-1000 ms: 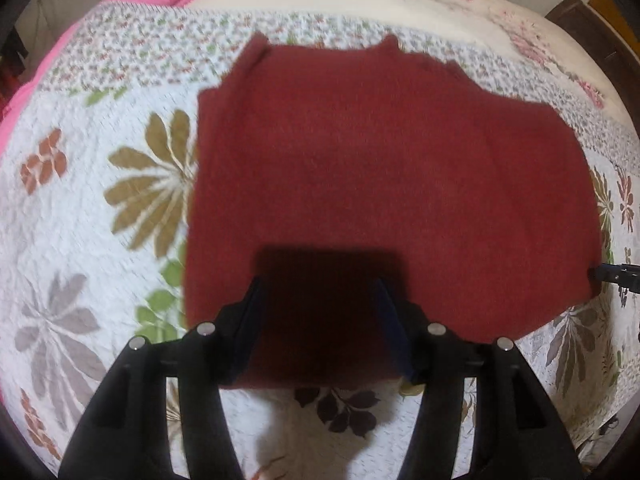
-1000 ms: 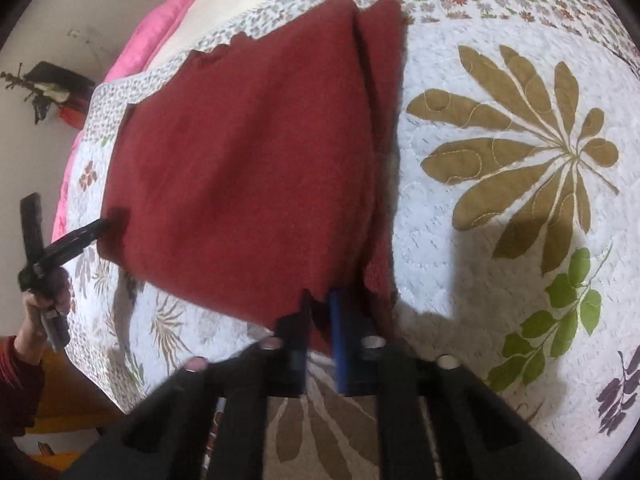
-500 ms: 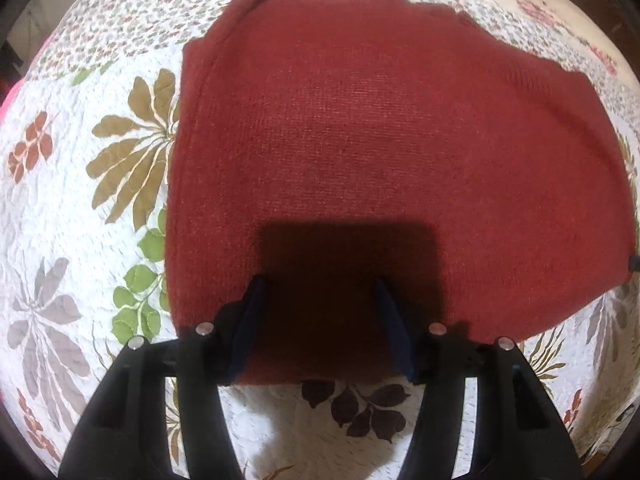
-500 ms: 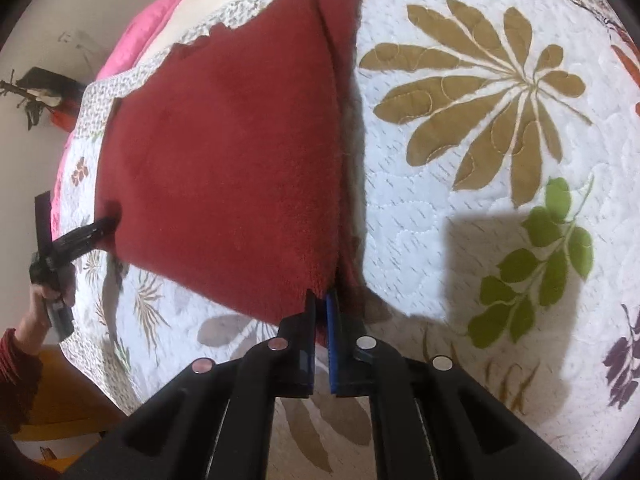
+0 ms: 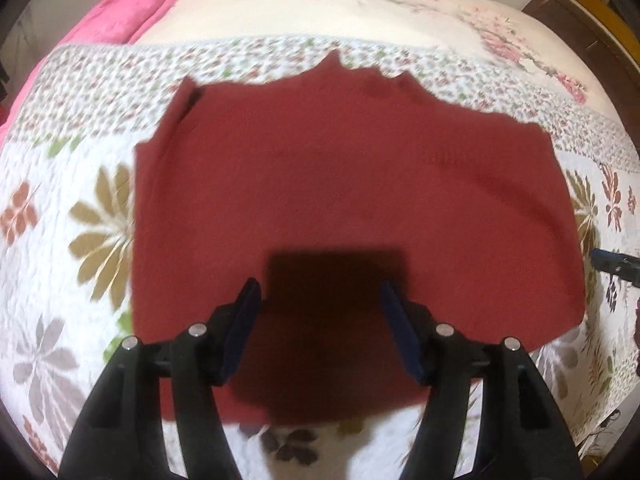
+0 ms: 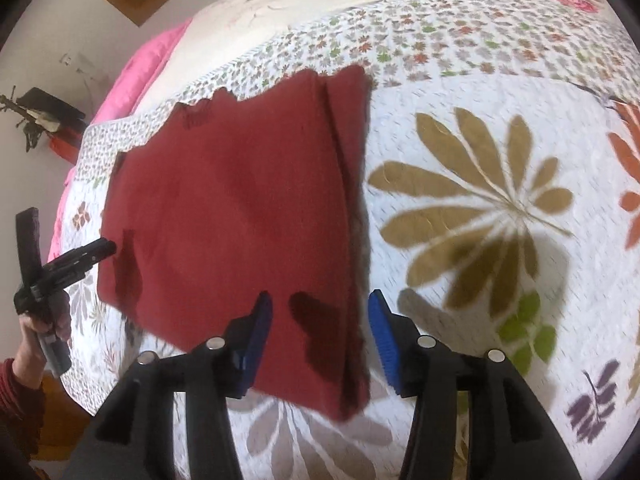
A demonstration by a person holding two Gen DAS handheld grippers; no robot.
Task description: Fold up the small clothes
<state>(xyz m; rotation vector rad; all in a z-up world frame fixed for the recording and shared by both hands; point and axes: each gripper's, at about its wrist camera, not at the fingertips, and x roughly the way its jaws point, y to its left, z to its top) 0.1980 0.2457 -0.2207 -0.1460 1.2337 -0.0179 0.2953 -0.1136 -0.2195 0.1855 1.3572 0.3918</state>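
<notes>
A dark red knitted garment [image 5: 340, 200] lies folded flat on the flowered quilt [image 5: 92, 240]. My left gripper [image 5: 320, 292] hangs open above the garment's near edge with nothing between its fingers, and its shadow falls on the cloth. In the right wrist view the same garment [image 6: 240, 208] shows a layered fold along its right side. My right gripper [image 6: 320, 304] stands open over the garment's near right corner and holds nothing. The right gripper's tip [image 5: 612, 264] shows beside the garment's right edge in the left wrist view. The left gripper [image 6: 80, 258] shows at the garment's far left edge.
The quilt [image 6: 480, 208] covers a bed, with a pink blanket [image 5: 132, 12] and a cream flowered sheet [image 5: 320, 4] beyond it. A hand in a red sleeve [image 6: 24, 364] holds the left gripper. Dark wooden furniture [image 5: 580, 20] stands at the far right.
My right gripper has opened and let go of the garment's corner, then drawn back. The left gripper has pulled back from the garment and stays open.
</notes>
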